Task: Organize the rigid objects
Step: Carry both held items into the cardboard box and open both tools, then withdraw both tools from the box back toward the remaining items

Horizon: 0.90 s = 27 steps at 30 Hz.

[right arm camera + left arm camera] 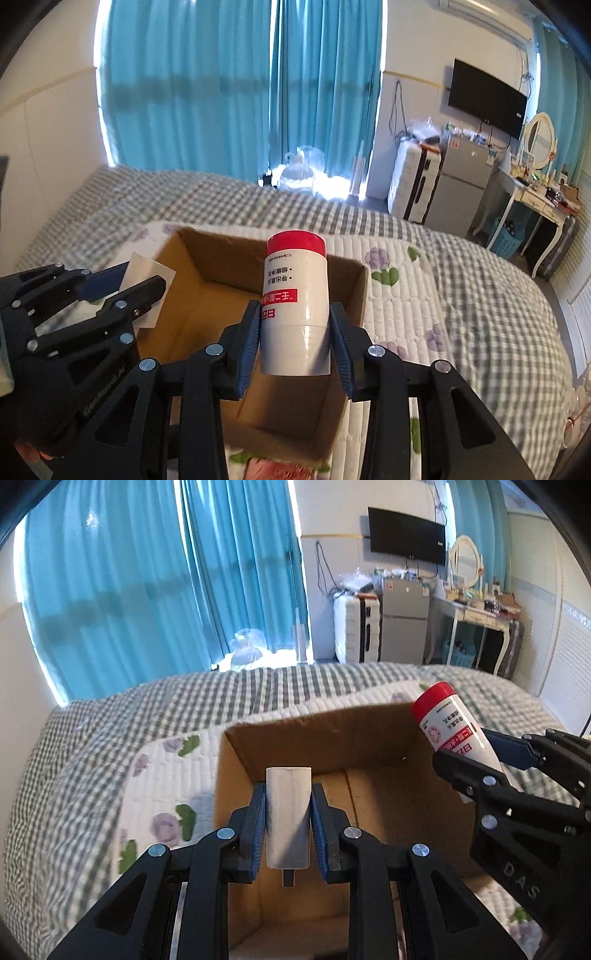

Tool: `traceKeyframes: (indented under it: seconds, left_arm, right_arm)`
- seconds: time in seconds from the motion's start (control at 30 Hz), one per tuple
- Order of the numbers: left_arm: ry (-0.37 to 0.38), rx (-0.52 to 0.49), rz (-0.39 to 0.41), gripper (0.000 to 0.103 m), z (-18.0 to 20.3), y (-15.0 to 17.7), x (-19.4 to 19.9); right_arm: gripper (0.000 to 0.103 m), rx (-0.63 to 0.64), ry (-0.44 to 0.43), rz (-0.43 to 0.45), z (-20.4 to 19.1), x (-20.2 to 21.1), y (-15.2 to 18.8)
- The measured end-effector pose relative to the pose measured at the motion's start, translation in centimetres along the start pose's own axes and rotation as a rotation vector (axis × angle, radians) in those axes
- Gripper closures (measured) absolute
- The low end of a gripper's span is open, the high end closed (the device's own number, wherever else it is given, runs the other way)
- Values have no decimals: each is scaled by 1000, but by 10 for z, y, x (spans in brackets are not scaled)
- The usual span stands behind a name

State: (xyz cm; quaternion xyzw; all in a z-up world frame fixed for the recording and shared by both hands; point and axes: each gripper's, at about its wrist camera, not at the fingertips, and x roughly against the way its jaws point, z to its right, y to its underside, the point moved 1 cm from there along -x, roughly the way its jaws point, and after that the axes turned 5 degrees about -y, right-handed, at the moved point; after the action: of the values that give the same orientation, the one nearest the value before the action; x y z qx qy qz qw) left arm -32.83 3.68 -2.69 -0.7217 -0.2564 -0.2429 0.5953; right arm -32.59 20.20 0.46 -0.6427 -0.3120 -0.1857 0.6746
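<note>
My left gripper is shut on a flat silver-grey block and holds it over the open cardboard box on the bed. My right gripper is shut on a white tube with a red cap, cap pointing away, above the same box. The tube and right gripper show at the right of the left wrist view, over the box's right wall. The left gripper with its pale block shows at the left of the right wrist view.
The box sits on a bed with a grey checked cover and a floral quilt. Blue curtains, a white suitcase, a small fridge and a dressing table stand beyond the bed.
</note>
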Motion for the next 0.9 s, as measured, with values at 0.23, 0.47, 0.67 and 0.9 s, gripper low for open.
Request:
traceKeyframes:
  seconds: [0.23, 0.47, 0.67, 0.9]
  left_arm:
    - [1, -9, -36, 80, 8, 11, -31]
    - [5, 13, -7, 38, 1, 11, -3]
    - [11, 35, 39, 32, -17, -3, 67]
    - [1, 74, 148, 15, -42, -9, 167]
  right_arm:
    - [67, -22, 4, -62, 20, -53, 22]
    - [45, -34, 10, -26, 25, -35, 21]
    - [41, -36, 97, 36, 16, 40, 2]
    - [27, -5, 168, 76, -7, 150, -12]
